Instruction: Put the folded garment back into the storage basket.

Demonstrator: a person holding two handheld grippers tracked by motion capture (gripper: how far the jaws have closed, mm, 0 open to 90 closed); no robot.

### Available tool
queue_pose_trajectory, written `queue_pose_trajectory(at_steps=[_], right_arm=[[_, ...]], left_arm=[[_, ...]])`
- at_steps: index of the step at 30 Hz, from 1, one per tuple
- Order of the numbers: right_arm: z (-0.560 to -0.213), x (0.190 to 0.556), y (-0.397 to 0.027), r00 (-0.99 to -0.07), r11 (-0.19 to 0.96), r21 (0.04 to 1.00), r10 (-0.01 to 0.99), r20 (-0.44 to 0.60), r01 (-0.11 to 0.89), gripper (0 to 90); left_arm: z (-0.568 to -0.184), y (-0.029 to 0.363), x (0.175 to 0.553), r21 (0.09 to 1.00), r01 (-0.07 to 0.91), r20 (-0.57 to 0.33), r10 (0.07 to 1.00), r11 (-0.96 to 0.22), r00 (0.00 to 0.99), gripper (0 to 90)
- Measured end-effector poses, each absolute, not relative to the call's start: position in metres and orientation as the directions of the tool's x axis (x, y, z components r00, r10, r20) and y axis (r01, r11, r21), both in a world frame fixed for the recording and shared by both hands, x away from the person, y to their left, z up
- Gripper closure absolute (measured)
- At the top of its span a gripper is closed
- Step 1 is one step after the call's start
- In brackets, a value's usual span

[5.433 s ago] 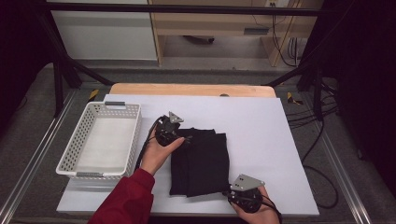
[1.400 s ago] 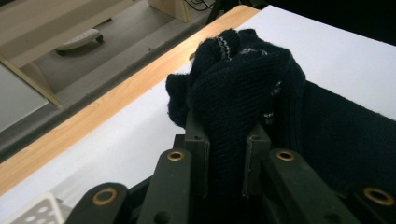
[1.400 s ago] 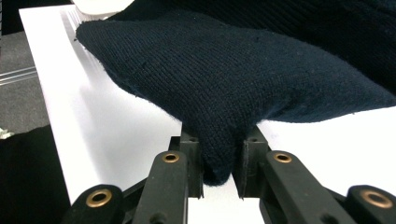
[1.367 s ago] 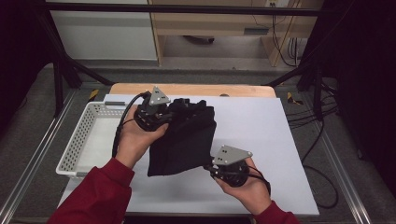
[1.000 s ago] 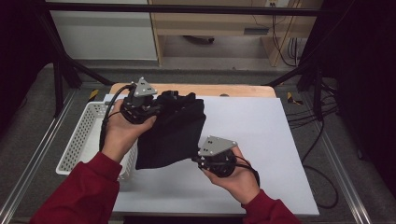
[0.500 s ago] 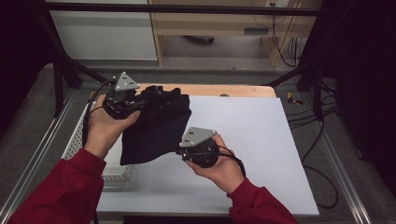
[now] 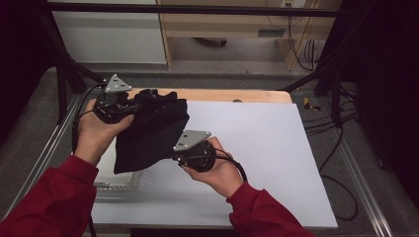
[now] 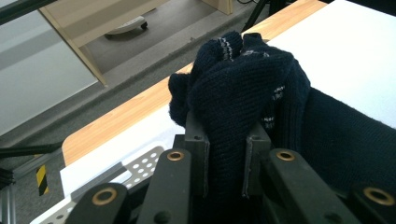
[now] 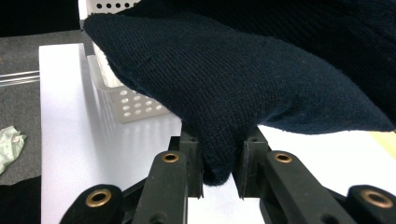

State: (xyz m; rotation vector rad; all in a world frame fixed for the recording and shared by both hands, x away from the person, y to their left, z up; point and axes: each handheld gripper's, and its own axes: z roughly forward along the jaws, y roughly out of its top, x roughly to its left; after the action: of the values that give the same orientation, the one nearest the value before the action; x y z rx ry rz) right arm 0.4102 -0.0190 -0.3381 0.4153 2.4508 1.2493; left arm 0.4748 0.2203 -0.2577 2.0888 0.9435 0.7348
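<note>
A folded dark navy knit garment (image 7: 148, 131) hangs in the air between both grippers, above the left part of the white table (image 7: 276, 148). My left gripper (image 7: 129, 106) is shut on its upper bunched end; in the left gripper view the knit garment (image 8: 243, 93) bulges out past the pads (image 8: 198, 161). My right gripper (image 7: 179, 157) is shut on the lower corner; the right gripper view has the knit garment (image 9: 224, 84) pinched between its pads (image 9: 195, 163). The cloth hides much of the white perforated basket (image 7: 118, 180) beneath it.
The basket (image 9: 123, 100) stands at the table's left side, its holed wall close behind the hanging cloth. A wooden board edge (image 7: 237, 95) runs along the table's far side. Metal frame rails (image 7: 360, 182) flank the table. The right half of the white table is bare.
Both hands have carried the garment further left and slightly up, from over the table's middle to above the basket. Both grips have stayed shut on the cloth.
</note>
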Motion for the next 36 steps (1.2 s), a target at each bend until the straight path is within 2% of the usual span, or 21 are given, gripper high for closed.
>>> queue_pose_trajectory(at_steps=[36], right_arm=[[-0.337, 0.422, 0.034, -0.913, 0.555, 0.827, 0.379, -0.152, 0.093, 76.0]], left_arm=[[-0.257, 0.27, 0.479, 0.794, 0.435, 0.184, 0.85, -0.425, 0.494, 77.4]])
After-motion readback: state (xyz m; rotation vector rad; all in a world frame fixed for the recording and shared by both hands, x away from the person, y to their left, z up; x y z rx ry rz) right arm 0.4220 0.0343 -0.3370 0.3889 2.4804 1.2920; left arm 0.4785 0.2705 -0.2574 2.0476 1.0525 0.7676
